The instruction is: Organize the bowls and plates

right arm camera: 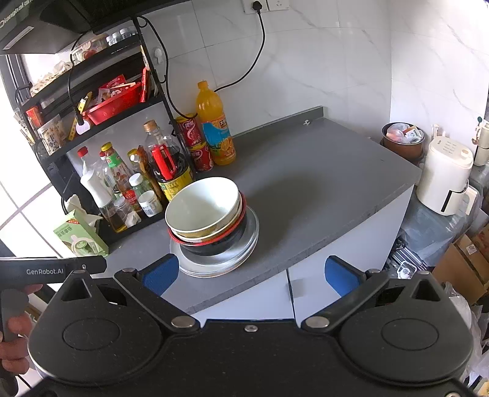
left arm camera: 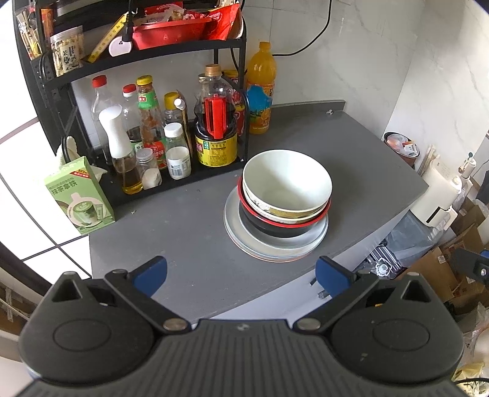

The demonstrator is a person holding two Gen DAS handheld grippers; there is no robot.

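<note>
Grey counter (left arm camera: 189, 244) runs back to a white marble-look tiled wall (left arm camera: 351, 55), w/ a low grey lip along the rear edge. Below the front edge: white cabinet doors (right arm camera: 262, 299).

Stack sits near the counter's left-centre, just in front of the rack. Bottom: plates (left arm camera: 275, 247), pale, a thin red rim showing at the lowest. On them a black bowl (left arm camera: 275, 229) w/ red rim, then a patterned bowl nested in it, then a cream bowl (left arm camera: 287, 183) on top, leaning a bit to one side. All empty inside as far as visible.

Black wire rack (left arm camera: 61, 82) at left rear: bottom tier packed w/ sauce and oil bottles, incl. a big soy jug (left arm camera: 215, 122) w/ red handle. Upper shelf holds a red tub (left arm camera: 171, 32) and snack packets. Orange juice bottle (left arm camera: 259, 88) stands beside the rack, against the wall; red cans next to it. Green carton (left arm camera: 79, 195) at the counter's left edge.

Wall socket (right arm camera: 266, 4) up top, black cord hanging down. Right of the counter: white appliance (right arm camera: 446, 177), a bin, cardboard boxes on the floor.

Left gripper (left arm camera: 241, 274) hovers off the front edge, blue pads wide apart, nothing between. Right gripper (right arm camera: 250, 274) same: fingers spread, empty, short of the stack. A hand (right arm camera: 15, 329) shows at the right view's lower left, on the other tool's handle.
</note>
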